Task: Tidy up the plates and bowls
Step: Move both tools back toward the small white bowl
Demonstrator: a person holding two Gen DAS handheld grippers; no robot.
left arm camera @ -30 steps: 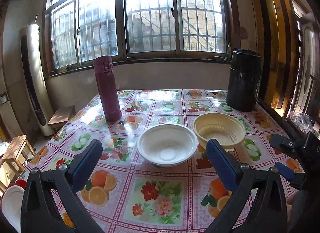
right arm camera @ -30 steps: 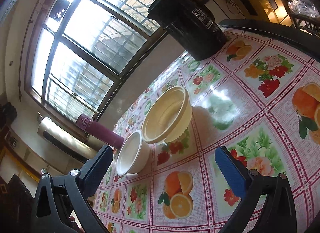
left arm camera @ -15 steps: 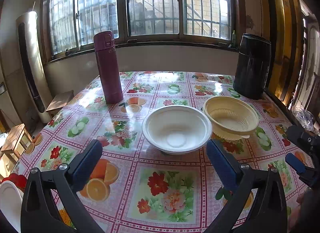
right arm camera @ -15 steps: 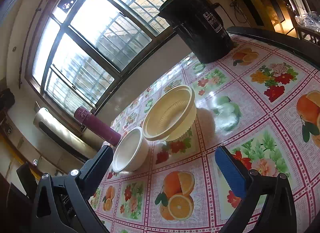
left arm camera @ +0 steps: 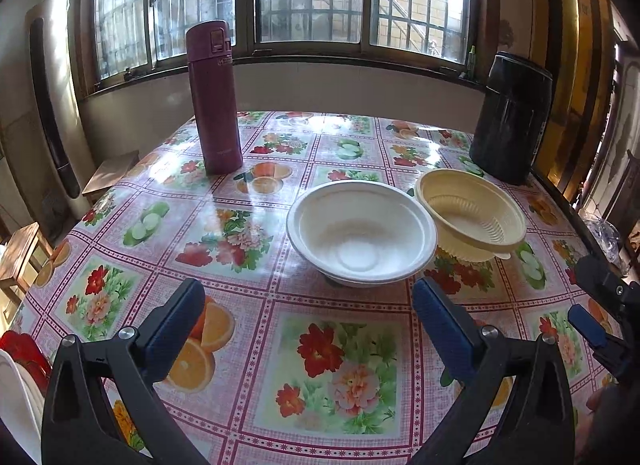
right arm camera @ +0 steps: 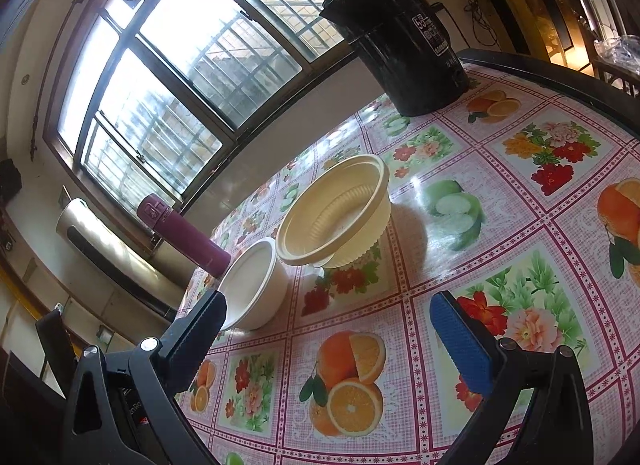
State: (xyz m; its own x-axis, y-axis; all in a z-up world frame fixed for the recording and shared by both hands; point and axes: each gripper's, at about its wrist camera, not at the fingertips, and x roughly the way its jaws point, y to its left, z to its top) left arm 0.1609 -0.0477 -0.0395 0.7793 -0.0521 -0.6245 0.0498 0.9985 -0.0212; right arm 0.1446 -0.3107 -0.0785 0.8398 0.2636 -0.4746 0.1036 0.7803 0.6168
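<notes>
While both grippers, left [left arm camera: 306,311] and right [right arm camera: 326,319], hover with fingers spread and empty, the white bowl [left arm camera: 360,231] touches the yellow bowl [left arm camera: 472,215] mid-surface [left arm camera: 248,345]; pinching either thin rim risks dragging its neighbour or flexing it loose.

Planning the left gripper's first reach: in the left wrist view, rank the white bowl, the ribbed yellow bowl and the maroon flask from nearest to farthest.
From the left gripper:
1. White round bowl, just ahead, slightly right.
2. Ribbed yellow plastic bowl, right, behind the white one.
3. Tall maroon flask, far left.
</notes>
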